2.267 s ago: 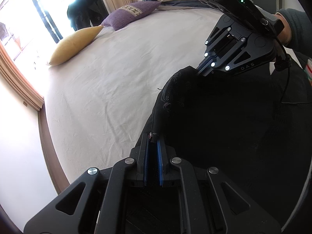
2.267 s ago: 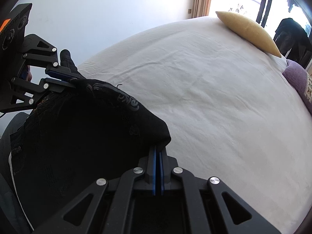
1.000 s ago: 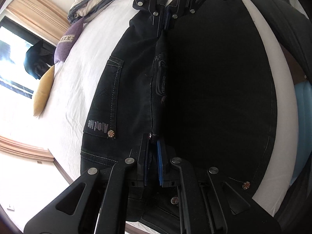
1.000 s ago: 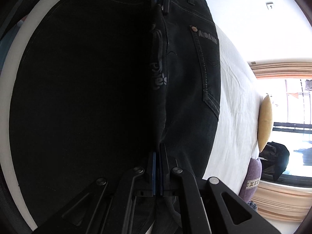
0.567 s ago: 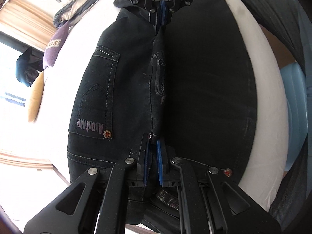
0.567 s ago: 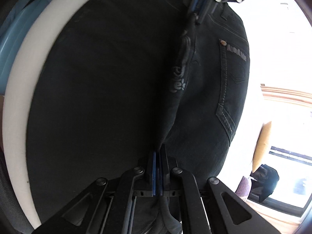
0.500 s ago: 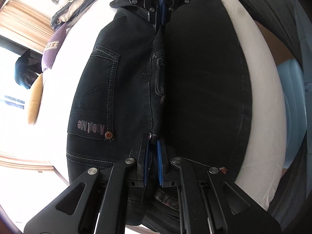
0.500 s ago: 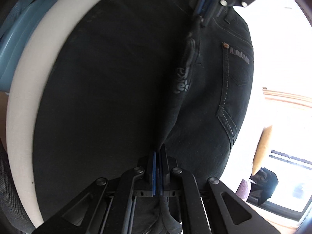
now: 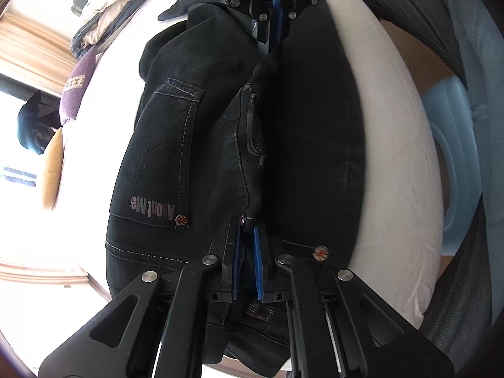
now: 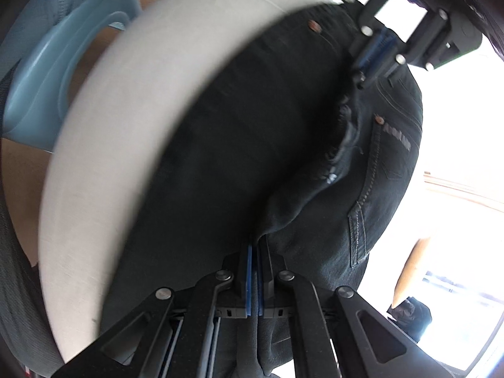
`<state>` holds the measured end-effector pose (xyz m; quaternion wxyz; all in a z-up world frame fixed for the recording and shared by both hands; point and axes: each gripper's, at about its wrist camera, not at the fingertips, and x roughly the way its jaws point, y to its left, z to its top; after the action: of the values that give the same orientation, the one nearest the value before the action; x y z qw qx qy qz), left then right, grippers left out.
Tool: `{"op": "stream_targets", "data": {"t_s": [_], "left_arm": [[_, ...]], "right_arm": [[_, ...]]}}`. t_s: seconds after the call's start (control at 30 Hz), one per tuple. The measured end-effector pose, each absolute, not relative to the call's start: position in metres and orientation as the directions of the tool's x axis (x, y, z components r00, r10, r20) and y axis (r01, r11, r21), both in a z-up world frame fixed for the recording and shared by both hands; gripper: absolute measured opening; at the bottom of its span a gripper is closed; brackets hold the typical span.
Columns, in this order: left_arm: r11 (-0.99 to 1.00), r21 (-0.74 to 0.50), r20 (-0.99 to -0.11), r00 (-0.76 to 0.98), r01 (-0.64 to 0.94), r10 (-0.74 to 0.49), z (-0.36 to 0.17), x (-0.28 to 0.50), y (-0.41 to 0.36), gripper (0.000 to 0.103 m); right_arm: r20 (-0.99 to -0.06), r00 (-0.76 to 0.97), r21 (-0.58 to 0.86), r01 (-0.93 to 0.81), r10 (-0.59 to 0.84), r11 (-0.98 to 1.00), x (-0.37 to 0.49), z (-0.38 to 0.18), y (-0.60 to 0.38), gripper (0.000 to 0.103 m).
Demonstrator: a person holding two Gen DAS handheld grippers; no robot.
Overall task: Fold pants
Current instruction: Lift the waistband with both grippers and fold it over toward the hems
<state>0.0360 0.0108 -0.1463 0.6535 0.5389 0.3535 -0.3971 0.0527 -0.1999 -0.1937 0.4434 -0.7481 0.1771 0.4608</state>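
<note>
Black denim pants [image 9: 176, 157] lie over the white bed [image 9: 397, 145], a back pocket facing up. They also fill the right wrist view [image 10: 252, 145]. My left gripper [image 9: 248, 220] is shut on a raised fold of the waistband. My right gripper [image 10: 255, 245] is shut on the far end of the same fold, and it shows at the top of the left wrist view [image 9: 276, 44]. The left gripper shows at the top right of the right wrist view [image 10: 362, 75]. The fold between the grippers sags a little.
A yellow pillow [image 9: 52, 170] and a purple pillow [image 9: 75, 82] lie on the bed's far side, with bundled bedding [image 9: 107, 15] beyond. A light blue plastic stool [image 9: 453, 170] stands beside the bed edge. A bright window is behind the pillows.
Both grippers have lowered the pants from the air onto the bed. In the last half second the grippers came closer together and the fold between them slackened.
</note>
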Motion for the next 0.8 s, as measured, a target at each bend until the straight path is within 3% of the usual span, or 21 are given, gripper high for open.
{"op": "stream_targets", "data": {"t_s": [0.8], "left_arm": [[-0.03,0.428,-0.899,0.422,0.903,-0.118,-0.168,0.012,-0.005,0.006]], "right_arm": [[-0.831,0.543,-0.499,-0.632,0.12,-0.593,0.031,-0.209,-0.195,0.003]]}}
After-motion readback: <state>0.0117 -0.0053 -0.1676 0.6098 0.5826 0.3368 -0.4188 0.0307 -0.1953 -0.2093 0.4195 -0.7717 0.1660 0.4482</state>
